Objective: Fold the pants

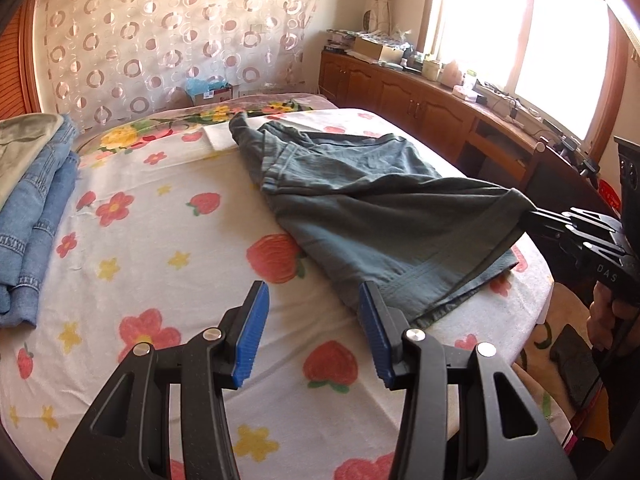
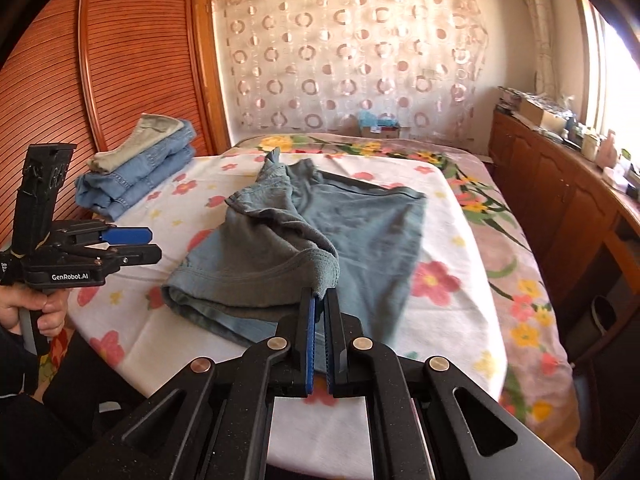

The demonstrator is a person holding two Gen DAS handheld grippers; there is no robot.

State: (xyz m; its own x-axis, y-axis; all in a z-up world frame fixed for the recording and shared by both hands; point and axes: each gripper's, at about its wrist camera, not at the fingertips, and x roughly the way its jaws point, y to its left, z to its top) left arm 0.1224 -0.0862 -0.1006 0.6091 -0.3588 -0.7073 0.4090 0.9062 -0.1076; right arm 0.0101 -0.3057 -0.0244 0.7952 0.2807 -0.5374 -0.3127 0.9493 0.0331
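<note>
Grey-green pants [image 1: 360, 200] lie crumpled on a flowered cloth [image 1: 160, 240] over the bed; they also show in the right wrist view [image 2: 320, 232]. My right gripper [image 2: 319, 300] is shut on a hem of the pants and lifts that corner above the bed. From the left wrist view it shows at the right edge [image 1: 528, 212], pulling the fabric taut. My left gripper [image 1: 314, 296] is open and empty, low over the cloth beside the near edge of the pants. In the right wrist view it shows at the left [image 2: 148, 244].
A stack of folded blue jeans with a pale garment on top [image 2: 140, 164] sits at the bed's far left corner [image 1: 36, 208]. A wooden cabinet [image 1: 420, 104] with clutter runs along the window wall on the right. A louvred wooden door [image 2: 100, 60] stands behind the stack.
</note>
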